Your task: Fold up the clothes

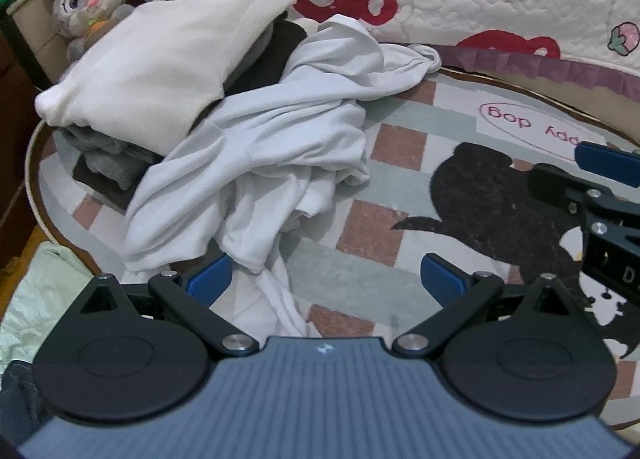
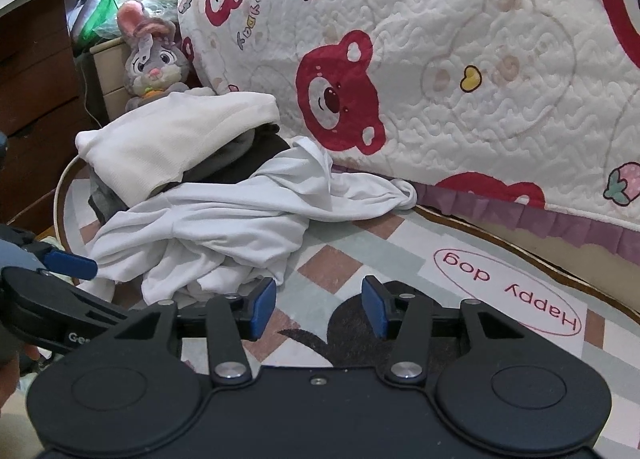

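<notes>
A crumpled white shirt [image 1: 260, 147] lies unfolded in a loose heap on the checked rug [image 1: 360, 267], one twisted end stretched out towards the quilt's edge and another limp strip trailing towards the near edge of the left wrist view. Behind it and partly overlapping it sits a cream ribbed garment [image 1: 160, 59], folded flat and tilted, resting on top of a small stack of dark [image 1: 276, 55] and grey [image 1: 108, 155] clothes. The stack stands at the rug's far left edge, and the shirt's upper folds lean against it.
</notes>
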`<state>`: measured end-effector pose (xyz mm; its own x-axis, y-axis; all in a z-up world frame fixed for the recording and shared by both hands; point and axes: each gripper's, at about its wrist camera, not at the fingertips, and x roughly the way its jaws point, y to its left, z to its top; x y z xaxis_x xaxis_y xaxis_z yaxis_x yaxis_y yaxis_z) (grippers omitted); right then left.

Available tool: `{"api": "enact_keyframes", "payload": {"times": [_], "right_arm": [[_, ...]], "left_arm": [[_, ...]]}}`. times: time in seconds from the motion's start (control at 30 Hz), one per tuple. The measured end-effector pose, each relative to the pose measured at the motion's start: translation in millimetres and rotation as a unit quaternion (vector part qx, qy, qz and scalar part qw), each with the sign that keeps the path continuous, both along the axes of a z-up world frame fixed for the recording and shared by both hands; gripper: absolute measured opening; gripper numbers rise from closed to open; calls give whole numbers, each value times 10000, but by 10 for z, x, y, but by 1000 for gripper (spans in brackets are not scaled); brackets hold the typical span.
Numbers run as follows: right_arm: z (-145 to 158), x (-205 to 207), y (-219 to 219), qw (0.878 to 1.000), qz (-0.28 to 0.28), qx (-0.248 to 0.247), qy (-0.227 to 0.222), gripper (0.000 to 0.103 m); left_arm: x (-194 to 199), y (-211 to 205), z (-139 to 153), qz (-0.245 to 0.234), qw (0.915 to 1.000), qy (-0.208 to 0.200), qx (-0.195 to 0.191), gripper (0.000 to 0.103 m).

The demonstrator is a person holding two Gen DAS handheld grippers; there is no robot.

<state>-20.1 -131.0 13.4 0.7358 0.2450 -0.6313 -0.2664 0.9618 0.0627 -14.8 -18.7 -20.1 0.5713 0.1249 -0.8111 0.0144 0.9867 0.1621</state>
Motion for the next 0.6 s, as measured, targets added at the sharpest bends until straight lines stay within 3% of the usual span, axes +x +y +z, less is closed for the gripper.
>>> {"api": "enact_keyframes", "payload": {"times": [0.6], "right_arm": [[-91,19,7,9999,-32,-70,140,56]], "left_arm": [[124,170,-6,-34,9997,175,-186,102]]}}
